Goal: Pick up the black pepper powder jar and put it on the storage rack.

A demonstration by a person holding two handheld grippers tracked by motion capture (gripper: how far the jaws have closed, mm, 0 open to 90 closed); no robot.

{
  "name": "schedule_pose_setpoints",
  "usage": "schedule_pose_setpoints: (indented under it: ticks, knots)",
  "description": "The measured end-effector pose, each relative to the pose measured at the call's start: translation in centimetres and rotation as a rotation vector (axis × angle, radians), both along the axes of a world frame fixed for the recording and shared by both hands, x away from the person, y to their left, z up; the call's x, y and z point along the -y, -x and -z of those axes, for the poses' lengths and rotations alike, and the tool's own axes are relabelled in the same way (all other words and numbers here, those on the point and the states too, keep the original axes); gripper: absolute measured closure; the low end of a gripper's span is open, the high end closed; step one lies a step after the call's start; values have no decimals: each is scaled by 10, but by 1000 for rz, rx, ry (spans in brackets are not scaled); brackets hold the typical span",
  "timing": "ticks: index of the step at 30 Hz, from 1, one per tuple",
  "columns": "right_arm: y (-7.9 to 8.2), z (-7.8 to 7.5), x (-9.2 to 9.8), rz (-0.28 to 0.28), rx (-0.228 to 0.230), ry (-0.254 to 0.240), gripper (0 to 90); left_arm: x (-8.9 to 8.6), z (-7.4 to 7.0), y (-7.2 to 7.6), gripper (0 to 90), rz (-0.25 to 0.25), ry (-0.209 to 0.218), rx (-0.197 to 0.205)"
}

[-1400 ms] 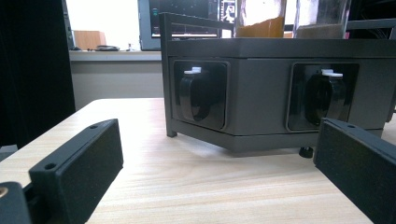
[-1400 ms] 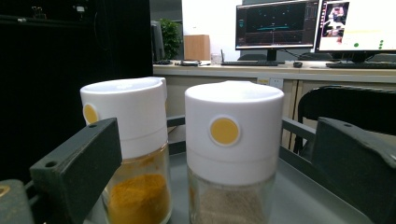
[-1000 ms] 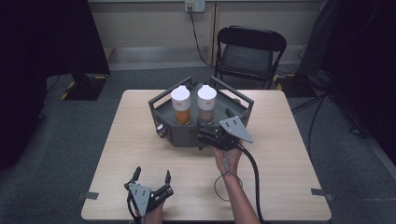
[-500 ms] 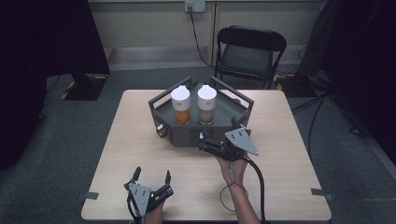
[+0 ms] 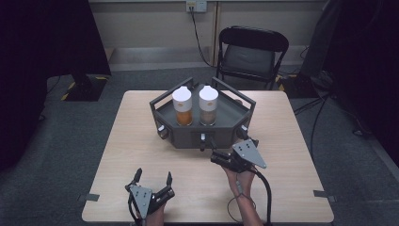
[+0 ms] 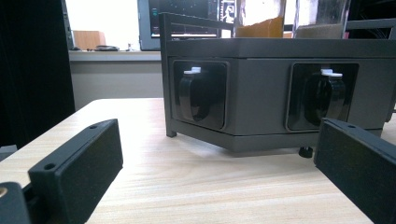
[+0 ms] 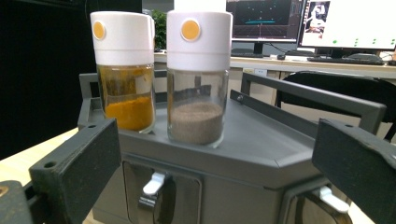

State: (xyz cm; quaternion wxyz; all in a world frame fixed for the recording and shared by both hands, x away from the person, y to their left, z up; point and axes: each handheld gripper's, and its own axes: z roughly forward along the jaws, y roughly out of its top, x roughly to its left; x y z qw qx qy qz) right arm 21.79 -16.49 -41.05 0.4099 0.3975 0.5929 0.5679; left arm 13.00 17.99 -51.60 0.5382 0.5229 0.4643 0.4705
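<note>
A dark grey six-sided rack (image 5: 226,123) stands mid-table and carries two glass jars with white caps. One jar holds orange powder (image 5: 182,107), the other brown powder (image 5: 208,106). My right gripper (image 5: 214,151) hovers just in front of the rack's front right face, open and holding nothing. In the right gripper view the orange jar (image 7: 125,74) and the brown jar (image 7: 198,79) stand beyond my open right gripper (image 7: 215,177). My left gripper (image 5: 153,175) rests near the table's front edge, open and holding nothing. The left gripper view has the rack's front wall (image 6: 259,88) beyond that left gripper (image 6: 217,177).
Black recessed knobs with white tabs (image 6: 194,93) (image 6: 327,95) sit in the rack's side faces; another (image 7: 152,186) is below the jars. A black folding chair (image 5: 251,54) stands behind the table. Bare wooden tabletop (image 5: 127,141) lies left of the rack.
My right gripper has drawn back from the rack's front face toward the near edge and slightly right. The left gripper, rack and jars have stayed put.
</note>
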Motion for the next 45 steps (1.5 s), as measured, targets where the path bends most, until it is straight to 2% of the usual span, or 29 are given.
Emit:
schedule_pose_setpoints:
  ticks: [11, 24, 35, 45]
  knots:
    - [19, 15, 8, 23, 3, -11, 0, 0, 0, 0, 7, 0, 0, 0]
    - [42, 36, 12, 48, -4, -57, 1, 0, 0, 0, 7, 4, 0, 1]
    - [53, 60, 12, 64, -37, -49, 1, 0, 0, 0, 7, 3, 0, 1]
    - [62, 76, 15, 95, -36, -28, 5, 0, 0, 0, 8, 4, 0, 1]
